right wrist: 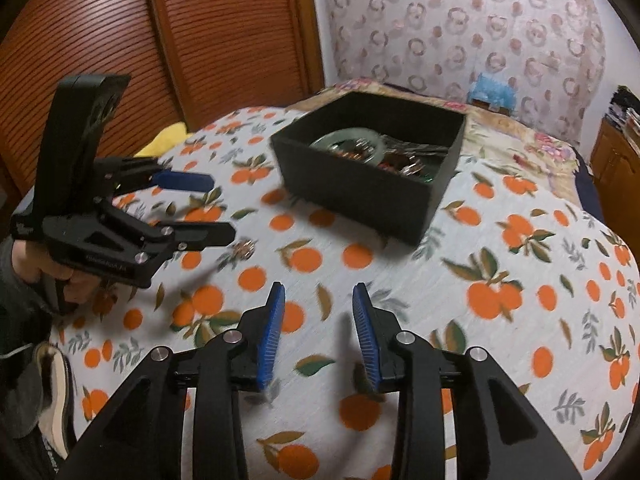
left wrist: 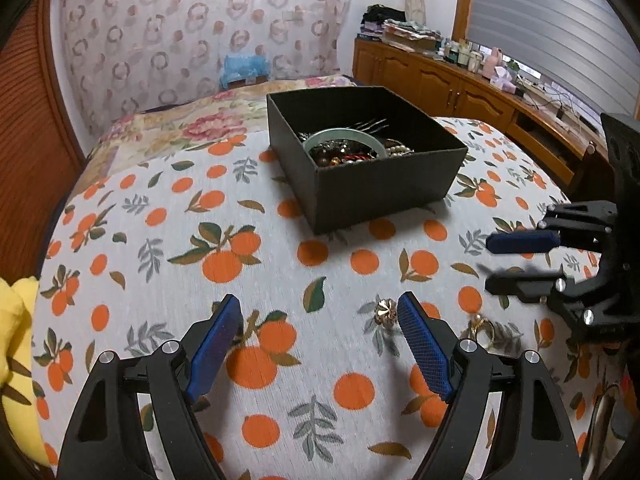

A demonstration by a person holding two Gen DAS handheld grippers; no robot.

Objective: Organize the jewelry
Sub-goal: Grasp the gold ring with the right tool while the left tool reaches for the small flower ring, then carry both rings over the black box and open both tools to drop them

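Note:
A black open box (left wrist: 384,184) holds a pale green bangle (left wrist: 344,136), beads and a hair comb; it also shows in the right wrist view (right wrist: 360,188). On the orange-print cloth lie a small gold ornament (left wrist: 385,309) and a gold ring with a pearl (left wrist: 482,330). My left gripper (left wrist: 320,312) is open and empty; its right fingertip is just beside the gold ornament. It also shows in the right wrist view (right wrist: 222,208), with the ornament (right wrist: 244,249) just right of it. My right gripper (right wrist: 319,300) is open and empty above the cloth, and shows at the right in the left wrist view (left wrist: 490,258).
The cloth (left wrist: 240,216) covers a bed with a floral quilt (left wrist: 188,124) behind. A yellow soft thing (left wrist: 16,344) lies at the left edge. A wooden cabinet (left wrist: 460,84) with clutter stands at the right, a slatted wooden door (right wrist: 160,32) at the left.

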